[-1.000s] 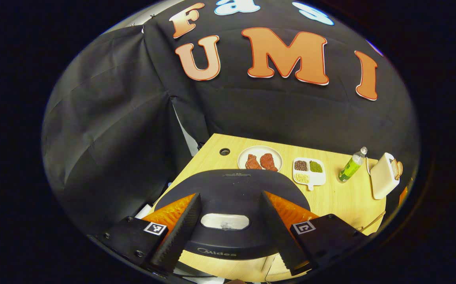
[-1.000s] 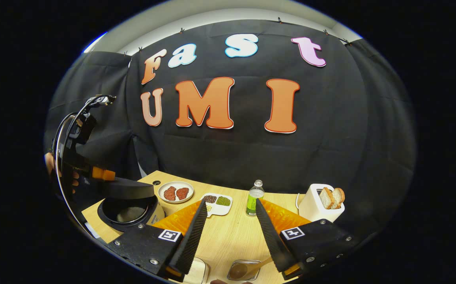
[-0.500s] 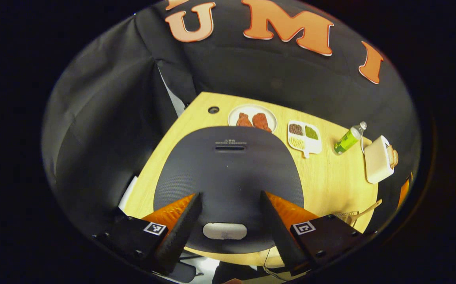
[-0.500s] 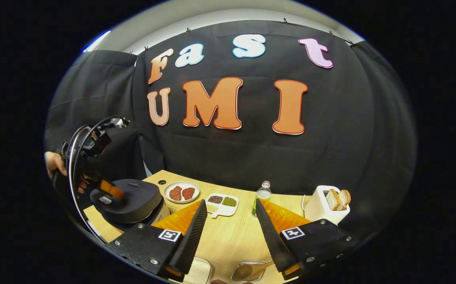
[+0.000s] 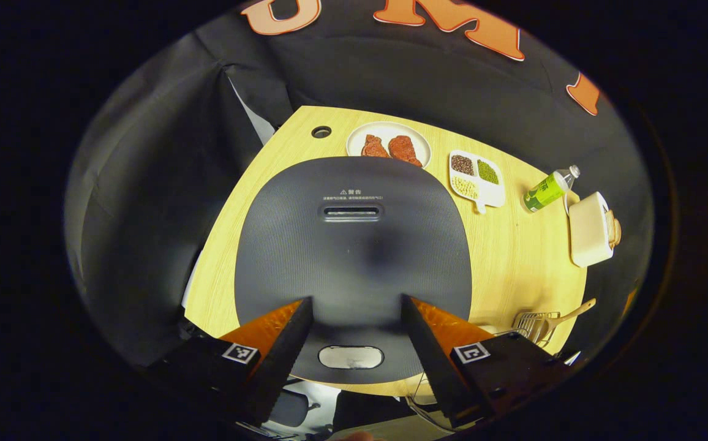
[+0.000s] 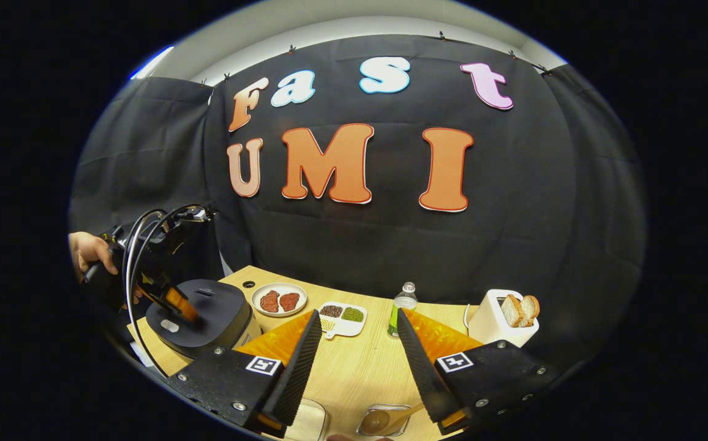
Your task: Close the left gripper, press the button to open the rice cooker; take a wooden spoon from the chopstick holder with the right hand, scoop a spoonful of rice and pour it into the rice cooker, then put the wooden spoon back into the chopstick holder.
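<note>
The black rice cooker [image 5: 354,245] stands at the table's left end with its lid down flat. Its white oval button [image 5: 351,357] lies at the near edge, between my fingers. My left gripper [image 5: 355,300] is open, its fingers spread wide and low over the lid. In the right gripper view the left gripper [image 6: 176,303] rests on the rice cooker [image 6: 204,315], held by a hand [image 6: 87,251]. My right gripper [image 6: 357,313] hangs open above the table, holding nothing. The wooden spoon [image 5: 568,312] leans in the wire chopstick holder [image 5: 528,321]; the wooden spoon [image 6: 384,420] also lies just below my right fingers.
Behind the cooker sit a plate of meat [image 5: 389,144], a divided dish of beans [image 5: 476,177], a green bottle [image 5: 547,190] and a white toaster with bread [image 5: 590,229]. A white container [image 6: 308,422] stands beside the spoon's holder. The wooden table [image 5: 513,269] ends close behind the dishes.
The cooker lid went from ajar to fully down under the left gripper, which tipped downward over it. The right gripper has hardly moved.
</note>
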A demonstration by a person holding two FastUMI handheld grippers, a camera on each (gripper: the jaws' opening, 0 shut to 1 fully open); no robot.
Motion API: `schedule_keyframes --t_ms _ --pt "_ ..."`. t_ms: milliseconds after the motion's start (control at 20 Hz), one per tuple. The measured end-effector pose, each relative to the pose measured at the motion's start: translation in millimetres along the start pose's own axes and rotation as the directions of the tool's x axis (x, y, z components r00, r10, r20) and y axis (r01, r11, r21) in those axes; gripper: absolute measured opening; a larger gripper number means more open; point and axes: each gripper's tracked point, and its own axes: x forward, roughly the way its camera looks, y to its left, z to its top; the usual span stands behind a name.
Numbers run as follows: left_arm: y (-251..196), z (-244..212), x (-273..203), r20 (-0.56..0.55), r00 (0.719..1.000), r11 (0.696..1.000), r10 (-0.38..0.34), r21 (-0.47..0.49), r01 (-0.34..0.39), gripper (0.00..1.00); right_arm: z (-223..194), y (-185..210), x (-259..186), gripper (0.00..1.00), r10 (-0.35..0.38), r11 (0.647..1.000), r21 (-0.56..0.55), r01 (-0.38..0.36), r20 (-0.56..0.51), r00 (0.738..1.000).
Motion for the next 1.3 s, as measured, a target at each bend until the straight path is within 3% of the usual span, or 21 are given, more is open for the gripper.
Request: schedule_keyframes --t_ms 150,300,450,600,850,1000,1200,1300 --pt "-1 6 1 0.117 0.993 1.000 0.015 -0.024 -0.012 0.99 2 7 -1 0.77 0.015 1.000 0.003 -0.015 0.002 1.000" --pt "-1 10 -6 0.257 0.966 0.999 0.025 -0.039 -0.016 0.99 12 8 -2 0.78 0.018 1.000 -0.012 -0.018 0.019 1.000" --pt "2 28 -39 0.417 0.908 0.999 0.044 -0.039 -0.031 0.99 26 13 -4 0.77 0.022 1.000 -0.023 -0.020 0.057 0.998" --pt "7 52 -91 0.586 0.809 0.999 0.051 -0.031 -0.040 0.98 43 20 -8 0.78 0.032 0.999 -0.029 -0.029 0.110 0.993" --pt "1 90 -170 0.808 0.589 0.999 0.018 0.015 -0.051 1.00 75 21 -13 0.78 0.031 0.998 -0.062 -0.018 0.219 0.975" --pt "-9 92 -212 0.861 0.508 0.998 -0.018 0.043 -0.038 1.00 93 23 -18 0.77 0.034 0.998 -0.050 -0.021 0.269 0.963" --pt "-31 94 -258 0.929 0.358 0.994 -0.095 0.109 -0.017 1.00 114 26 -27 0.77 0.042 0.998 -0.058 -0.022 0.359 0.932" --pt "-37 84 -263 0.942 0.316 0.991 -0.112 0.129 -0.033 1.00 109 23 -24 0.78 0.034 0.998 -0.055 -0.015 0.360 0.932"
